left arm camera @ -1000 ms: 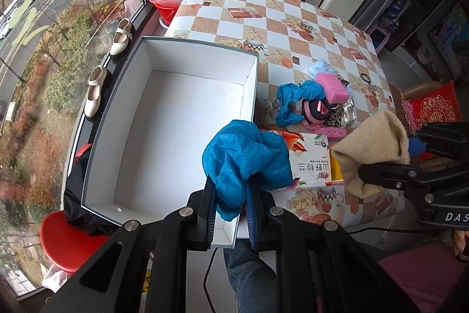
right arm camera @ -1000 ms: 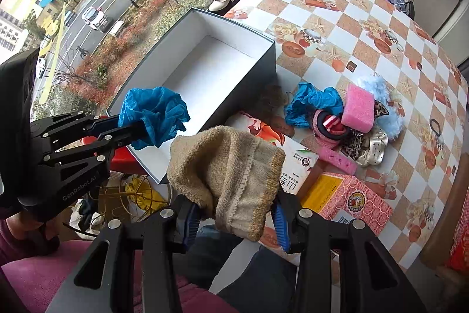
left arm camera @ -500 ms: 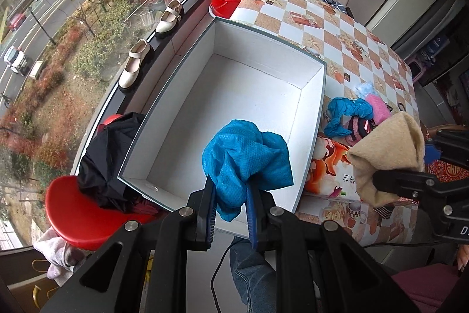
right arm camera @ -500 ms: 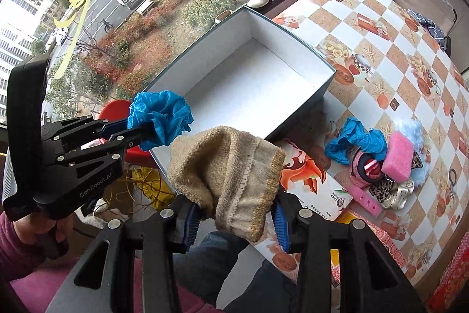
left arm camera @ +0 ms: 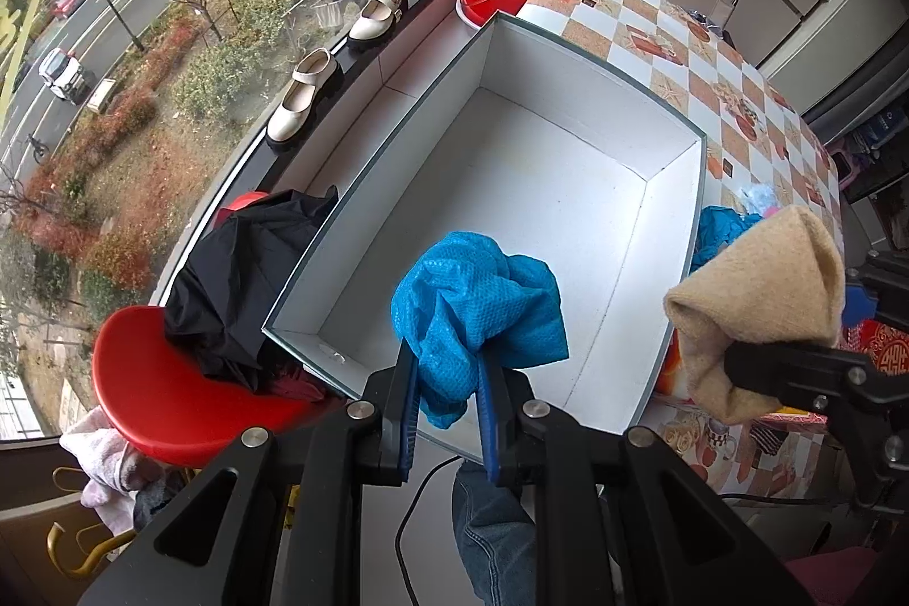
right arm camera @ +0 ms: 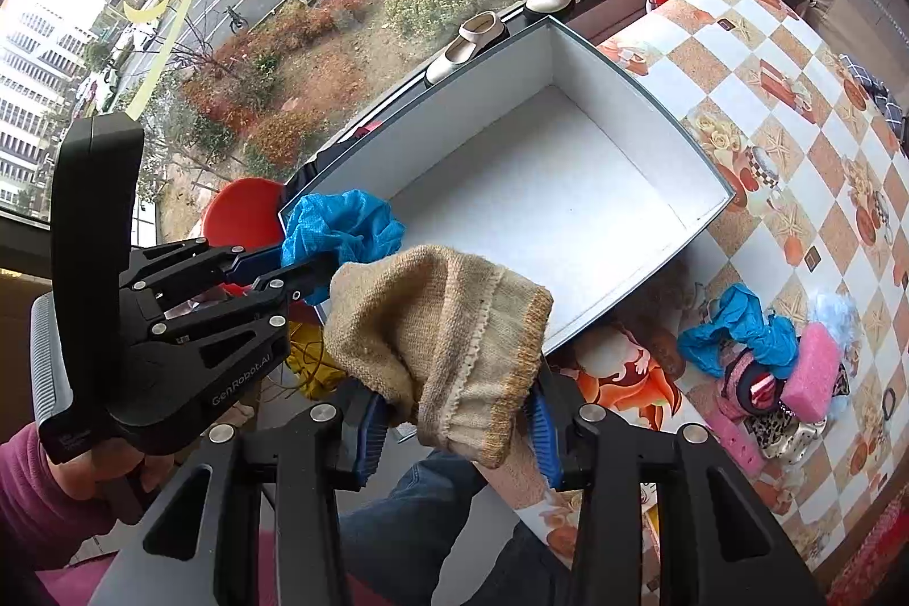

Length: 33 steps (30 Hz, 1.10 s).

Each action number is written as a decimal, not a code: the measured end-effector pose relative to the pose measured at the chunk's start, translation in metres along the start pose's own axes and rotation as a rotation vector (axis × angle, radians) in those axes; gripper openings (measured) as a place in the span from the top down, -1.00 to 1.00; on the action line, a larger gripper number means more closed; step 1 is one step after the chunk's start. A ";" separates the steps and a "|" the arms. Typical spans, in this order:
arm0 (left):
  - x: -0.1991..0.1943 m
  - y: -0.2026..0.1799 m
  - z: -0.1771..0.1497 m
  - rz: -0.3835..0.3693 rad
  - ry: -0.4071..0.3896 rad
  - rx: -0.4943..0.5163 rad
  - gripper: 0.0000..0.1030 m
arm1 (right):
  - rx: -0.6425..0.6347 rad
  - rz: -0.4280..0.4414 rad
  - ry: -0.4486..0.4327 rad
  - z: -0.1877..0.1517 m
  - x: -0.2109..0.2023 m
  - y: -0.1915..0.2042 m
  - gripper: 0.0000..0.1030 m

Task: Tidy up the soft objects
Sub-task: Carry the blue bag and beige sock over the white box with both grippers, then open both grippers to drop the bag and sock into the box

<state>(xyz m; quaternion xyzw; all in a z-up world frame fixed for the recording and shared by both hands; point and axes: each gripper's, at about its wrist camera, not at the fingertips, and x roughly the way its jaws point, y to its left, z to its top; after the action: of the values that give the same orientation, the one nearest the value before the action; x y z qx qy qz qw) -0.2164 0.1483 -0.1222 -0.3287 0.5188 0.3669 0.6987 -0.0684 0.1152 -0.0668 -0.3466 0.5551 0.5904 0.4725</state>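
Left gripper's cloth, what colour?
Bright blue cloth, clearest in the left wrist view.

An open box (left arm camera: 568, 186) sits at the table's (left arm camera: 710, 55) window-side edge. Two shoes (left arm camera: 335, 66) line the sill beyond it. Right of the box lies a heap of soft items (right arm camera: 767, 362), possibly touching it.

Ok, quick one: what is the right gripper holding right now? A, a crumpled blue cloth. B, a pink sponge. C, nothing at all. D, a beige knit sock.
D: in the right wrist view the right gripper is shut on the beige knit sock, while the crumpled blue cloth sits in the left gripper over the open white box.
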 end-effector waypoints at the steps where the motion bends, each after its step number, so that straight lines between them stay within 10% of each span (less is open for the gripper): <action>1: 0.001 0.001 0.000 0.001 0.001 -0.002 0.63 | 0.000 0.002 0.003 0.001 0.002 0.001 0.16; 33: 0.027 0.008 0.000 0.027 0.032 -0.011 0.63 | -0.023 -0.029 0.061 0.012 0.037 0.013 0.15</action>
<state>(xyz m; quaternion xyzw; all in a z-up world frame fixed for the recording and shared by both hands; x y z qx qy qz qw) -0.2184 0.1573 -0.1487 -0.3311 0.5326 0.3738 0.6834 -0.0912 0.1342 -0.0952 -0.3777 0.5574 0.5790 0.4598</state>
